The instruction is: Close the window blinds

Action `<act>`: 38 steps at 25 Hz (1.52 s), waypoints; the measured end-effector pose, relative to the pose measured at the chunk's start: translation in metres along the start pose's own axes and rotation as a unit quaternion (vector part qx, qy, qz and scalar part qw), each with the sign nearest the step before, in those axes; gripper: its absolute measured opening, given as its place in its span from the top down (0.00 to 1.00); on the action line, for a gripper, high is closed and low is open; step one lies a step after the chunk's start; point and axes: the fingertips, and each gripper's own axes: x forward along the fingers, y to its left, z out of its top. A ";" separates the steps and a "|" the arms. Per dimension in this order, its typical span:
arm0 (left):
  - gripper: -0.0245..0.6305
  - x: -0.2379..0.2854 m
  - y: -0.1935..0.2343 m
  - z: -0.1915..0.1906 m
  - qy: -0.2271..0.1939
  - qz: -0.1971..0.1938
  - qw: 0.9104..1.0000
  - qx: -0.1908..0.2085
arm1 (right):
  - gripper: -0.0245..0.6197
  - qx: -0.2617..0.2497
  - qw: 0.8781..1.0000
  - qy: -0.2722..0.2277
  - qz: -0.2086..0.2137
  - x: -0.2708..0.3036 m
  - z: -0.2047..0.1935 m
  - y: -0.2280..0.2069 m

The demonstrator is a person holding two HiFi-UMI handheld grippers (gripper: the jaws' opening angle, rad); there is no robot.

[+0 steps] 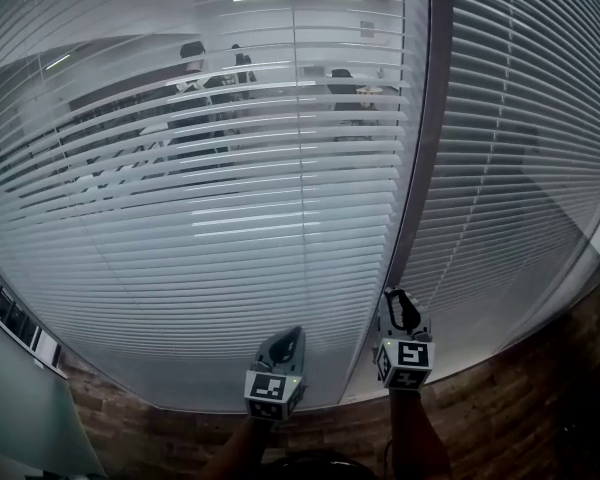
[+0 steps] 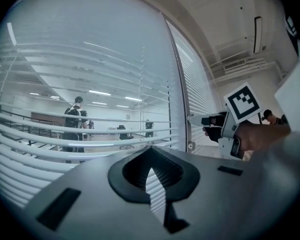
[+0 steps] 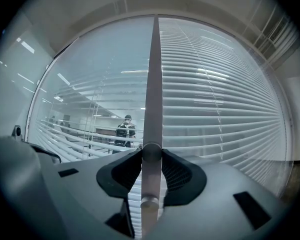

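White slatted blinds [image 1: 230, 218] hang over the left pane, tilted so the room behind shows through. The blinds [image 1: 520, 168] over the right pane look more closed. A thin grey tilt wand [image 3: 152, 109] hangs upright in front of the window post. My right gripper [image 3: 151, 151] has this wand between its jaws, and both pads lie against its sides. In the head view the right gripper [image 1: 402, 308] points at the post, level. My left gripper [image 1: 285, 343] is held beside it, facing the left blinds. Its jaws [image 2: 150, 151] meet at the tips with nothing in them.
A dark window post [image 1: 427, 168] separates the two panes. Below the window runs a wood-patterned wall [image 1: 540, 398]. Several people [image 2: 74, 119] and chairs are visible in an office beyond the glass. A grey panel [image 1: 20, 408] stands at the lower left.
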 end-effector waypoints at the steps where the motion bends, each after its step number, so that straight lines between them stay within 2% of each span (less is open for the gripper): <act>1: 0.96 0.000 0.000 0.000 0.000 0.000 1.000 0.001 | 0.76 0.001 1.000 0.000 0.001 0.000 0.000 0.000; 7: 0.96 0.000 0.001 -0.002 0.006 -0.002 1.000 0.002 | 0.76 -0.010 1.000 0.003 0.005 -0.001 -0.001 0.000; 14: 0.96 -0.002 0.000 -0.006 0.014 -0.005 1.000 0.007 | 0.76 -0.106 0.994 0.000 0.008 -0.001 0.003 0.004; 19: 0.96 -0.003 0.001 -0.004 0.013 -0.006 1.000 0.008 | 0.76 -0.196 0.981 0.002 0.005 -0.001 0.003 0.007; 22: 0.96 -0.005 0.004 -0.005 0.013 -0.004 1.000 0.008 | 0.76 -0.268 0.963 0.013 0.001 -0.003 0.003 0.010; 24: 0.96 -0.005 0.007 -0.009 0.016 -0.003 1.000 0.011 | 0.76 -0.330 0.944 0.018 -0.002 -0.004 0.001 0.011; 26: 0.96 -0.005 0.008 -0.008 0.016 -0.001 1.000 0.009 | 0.76 -0.411 0.911 0.019 -0.002 -0.003 0.002 0.012; 28: 0.96 -0.006 0.008 -0.008 0.016 0.002 1.000 0.003 | 0.76 -0.495 0.869 0.020 -0.003 -0.004 0.000 0.013; 32: 0.96 -0.006 0.007 -0.010 0.017 0.000 1.000 0.007 | 0.76 -0.643 0.765 0.012 -0.020 -0.004 0.000 0.016; 33: 0.96 -0.005 0.007 -0.008 0.015 0.000 1.000 0.008 | 0.76 -0.664 0.747 0.010 -0.023 -0.003 0.000 0.016; 34: 0.96 -0.005 0.006 -0.006 0.014 -0.001 1.000 0.009 | 0.76 -0.676 0.737 0.010 -0.024 -0.003 0.000 0.016; 35: 0.96 -0.005 0.005 -0.006 0.015 -0.001 1.000 0.010 | 0.76 -0.681 0.731 0.010 -0.023 -0.004 0.000 0.016; 37: 0.96 -0.006 0.005 -0.008 0.017 -0.001 1.000 0.011 | 0.76 -0.683 0.730 0.010 -0.022 -0.004 0.000 0.015; 38: 0.96 -0.007 0.005 -0.007 0.016 0.000 1.000 0.010 | 0.76 -0.679 0.734 0.010 -0.022 -0.004 0.000 0.015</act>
